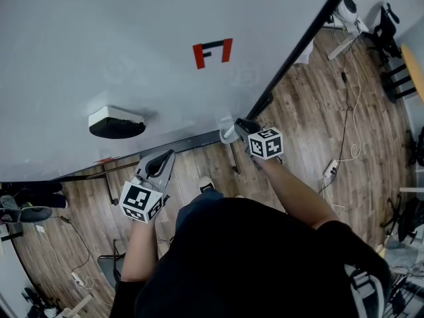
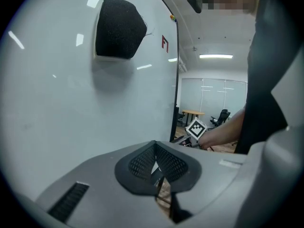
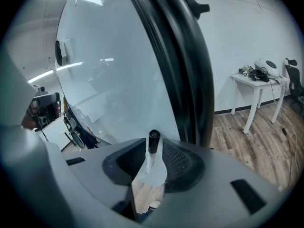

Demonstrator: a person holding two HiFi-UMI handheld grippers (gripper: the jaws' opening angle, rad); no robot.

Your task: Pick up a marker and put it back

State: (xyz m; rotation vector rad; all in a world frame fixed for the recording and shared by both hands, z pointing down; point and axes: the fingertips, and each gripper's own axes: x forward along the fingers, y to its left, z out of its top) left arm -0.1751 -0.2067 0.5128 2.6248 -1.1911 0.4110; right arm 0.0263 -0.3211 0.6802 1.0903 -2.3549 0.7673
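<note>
A white marker with a black cap (image 3: pixel 153 146) stands upright between the jaws of my right gripper (image 3: pixel 151 163). The jaws are spread and the pads do not visibly squeeze it. In the head view the marker (image 1: pixel 228 135) pokes out of the right gripper (image 1: pixel 240 130) at the right end of the whiteboard's tray (image 1: pixel 179 142). My left gripper (image 1: pixel 156 167) hangs below the tray, left of the right one. Its jaws are shut and hold nothing (image 2: pixel 156 167). A black-and-white eraser (image 1: pixel 116 122) sticks to the whiteboard (image 1: pixel 132 45) above the tray.
A red mark (image 1: pixel 212 52) is drawn high on the board. The board's black frame (image 3: pixel 187 70) runs just right of the marker. Cables and a power strip (image 1: pixel 330 169) lie on the wooden floor. A white table (image 3: pixel 259 82) stands by the far wall.
</note>
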